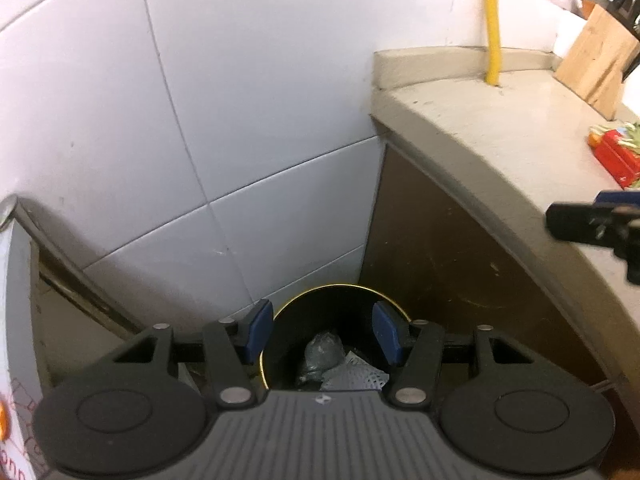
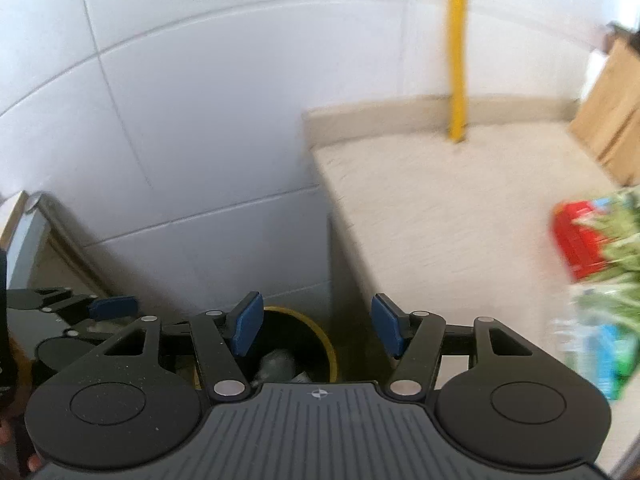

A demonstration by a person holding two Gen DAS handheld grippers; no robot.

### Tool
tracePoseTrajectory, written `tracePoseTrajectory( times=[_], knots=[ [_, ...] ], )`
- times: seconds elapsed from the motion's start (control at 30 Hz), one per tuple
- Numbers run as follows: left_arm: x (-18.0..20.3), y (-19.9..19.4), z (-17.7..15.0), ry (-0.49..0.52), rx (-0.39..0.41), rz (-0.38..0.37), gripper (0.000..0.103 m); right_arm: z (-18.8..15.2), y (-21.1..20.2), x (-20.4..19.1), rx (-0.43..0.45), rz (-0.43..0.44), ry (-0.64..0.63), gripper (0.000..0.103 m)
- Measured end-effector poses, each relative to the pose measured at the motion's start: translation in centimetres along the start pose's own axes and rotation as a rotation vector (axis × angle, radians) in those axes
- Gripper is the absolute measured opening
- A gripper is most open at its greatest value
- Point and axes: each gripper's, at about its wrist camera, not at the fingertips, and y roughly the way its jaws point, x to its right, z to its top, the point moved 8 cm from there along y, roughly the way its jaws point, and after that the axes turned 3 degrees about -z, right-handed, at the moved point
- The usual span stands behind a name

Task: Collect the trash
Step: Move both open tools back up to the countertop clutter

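Two grippers above round black yellow-rimmed bin [image 1: 340,332], frame bottom centre.
Left gripper [image 1: 323,333], right gripper [image 2: 316,330]: jaws apart, nothing held.

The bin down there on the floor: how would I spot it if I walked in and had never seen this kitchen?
Find the beige counter against the white tiled wall, then look down into the corner where the counter's dark brown side meets the tiles. There stands a round black trash bin holding crumpled grey rubbish. Its thin yellow rim sets it apart from the dark surroundings.
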Motion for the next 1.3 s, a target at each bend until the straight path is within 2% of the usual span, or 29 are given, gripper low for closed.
tracePoseTrajectory(
  times=[0.1, 0.27, 0.37, 0.6, 0.87, 1.3],
  knots=[
    [1.3, -1.4, 0.5, 0.001, 0.029, -0.039, 0.051, 0.4, -1.7, 1.2, 0.051, -0.041, 0.004, 0.071],
    [4.6, -3.7, 1.7, 0.06, 0.084, -0.083, 0.051, 0.5, -4.4, 3.5, 0.107, -0.106, 0.009, 0.071],
    [6.7, -4.9, 2.2, 0.088, 0.109, -0.116, 0.056, 0.0, -5.5, 5.0, 0.123, -0.144, 0.022, 0.072],
    [12.1, -7.1, 3.0, 0.189, 0.153, -0.184, 0.057, -1.2, -7.4, 8.7, 0.128, -0.231, 0.062, 0.072],
    [17.6, -7.9, 3.4, 0.277, 0.165, -0.233, 0.057, -2.7, -9.0, 12.4, 0.135, -0.29, 0.1, 0.072],
    [22.6, -7.5, 3.6, 0.342, 0.155, -0.273, 0.057, -4.0, -9.6, 16.8, 0.122, -0.327, 0.157, 0.072]
  ],
)
